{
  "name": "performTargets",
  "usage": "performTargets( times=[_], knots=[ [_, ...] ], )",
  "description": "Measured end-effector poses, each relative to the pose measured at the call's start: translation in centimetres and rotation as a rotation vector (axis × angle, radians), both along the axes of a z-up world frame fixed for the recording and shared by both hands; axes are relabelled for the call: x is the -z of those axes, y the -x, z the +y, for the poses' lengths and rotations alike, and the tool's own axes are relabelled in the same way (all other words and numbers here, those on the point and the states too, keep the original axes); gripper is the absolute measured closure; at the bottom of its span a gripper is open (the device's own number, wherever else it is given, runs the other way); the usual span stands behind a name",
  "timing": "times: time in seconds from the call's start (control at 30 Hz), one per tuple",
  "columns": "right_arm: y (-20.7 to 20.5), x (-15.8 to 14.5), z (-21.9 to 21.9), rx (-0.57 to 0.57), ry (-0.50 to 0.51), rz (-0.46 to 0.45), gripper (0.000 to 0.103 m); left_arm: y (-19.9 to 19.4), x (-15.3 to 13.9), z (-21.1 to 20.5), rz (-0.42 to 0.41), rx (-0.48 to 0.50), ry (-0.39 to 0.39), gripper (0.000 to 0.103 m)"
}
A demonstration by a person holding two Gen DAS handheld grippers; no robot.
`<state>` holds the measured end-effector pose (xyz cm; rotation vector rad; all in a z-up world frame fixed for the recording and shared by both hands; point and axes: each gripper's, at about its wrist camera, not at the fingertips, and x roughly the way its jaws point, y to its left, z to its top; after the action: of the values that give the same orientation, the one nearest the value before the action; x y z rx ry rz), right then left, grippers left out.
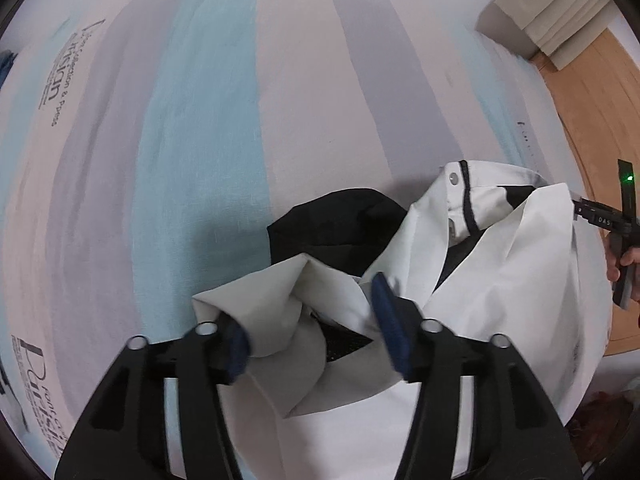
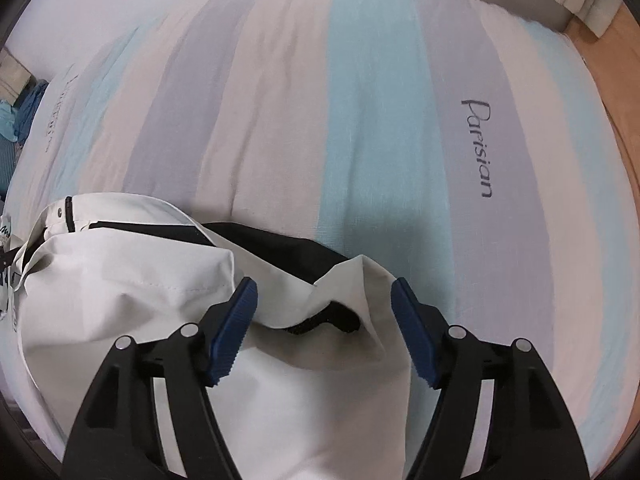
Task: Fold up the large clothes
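Left wrist view first: your left hand-held gripper (image 1: 310,322) hangs over the near part of the white jacket (image 1: 500,280), which lies on the striped bed (image 1: 200,120). Its jaws stand apart, and a folded white flap (image 1: 280,304) sits between the blue pads (image 1: 390,320) without being pinched. Just beyond that flap the black panel (image 1: 340,220) of the jacket shows, and further right the collar with its snap button (image 1: 454,178) lies open. At the far right edge your other hand (image 1: 628,260) is partly visible on its tool.

Right wrist view: your right hand-held gripper (image 2: 320,326) is also open, with nothing clamped. Below it a white corner (image 2: 360,276) peaks up beside a dark strip (image 2: 328,322), and the bulk of the jacket spreads away to the left.

The fold looks laid but loose, in my judgement. Lift both tools straight up so no pad drags the cloth and undoes the fold. The raised flap and the peaked corner probably want pressing flat before the next fold. When you grip again, take both layers at an edge, at matching points on either side, so the jacket folds square rather than skewed.
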<state>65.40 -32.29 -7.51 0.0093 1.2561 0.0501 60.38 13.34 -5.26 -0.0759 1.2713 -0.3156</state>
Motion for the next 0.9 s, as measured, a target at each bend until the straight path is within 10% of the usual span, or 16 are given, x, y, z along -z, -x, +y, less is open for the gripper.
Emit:
performTargets(
  times=[0.1,0.13,0.53,0.9],
  knots=[
    [0.8,-0.5,0.6,-0.020,-0.008,-0.003,0.036,0.1,-1.0,-0.7,-0.005,-0.017,0.045,0.027],
    [1.2,-0.7,0.9,-0.030,-0.014,-0.005,0.036,0.1,-1.5,-0.7,-0.018,-0.030,0.067,0.007],
    [5.5,-2.4,3.1,-0.079,0.003,-0.051,0.032,2.8,-5.4,-2.7,-0.131,-0.092,0.005,0.006],
    [8.2,-1.2,-1.3,-0.047,0.011,-0.015,0.032,7.7,-7.0,-14.1,-0.180,-0.056,0.054,0.006]
  ],
)
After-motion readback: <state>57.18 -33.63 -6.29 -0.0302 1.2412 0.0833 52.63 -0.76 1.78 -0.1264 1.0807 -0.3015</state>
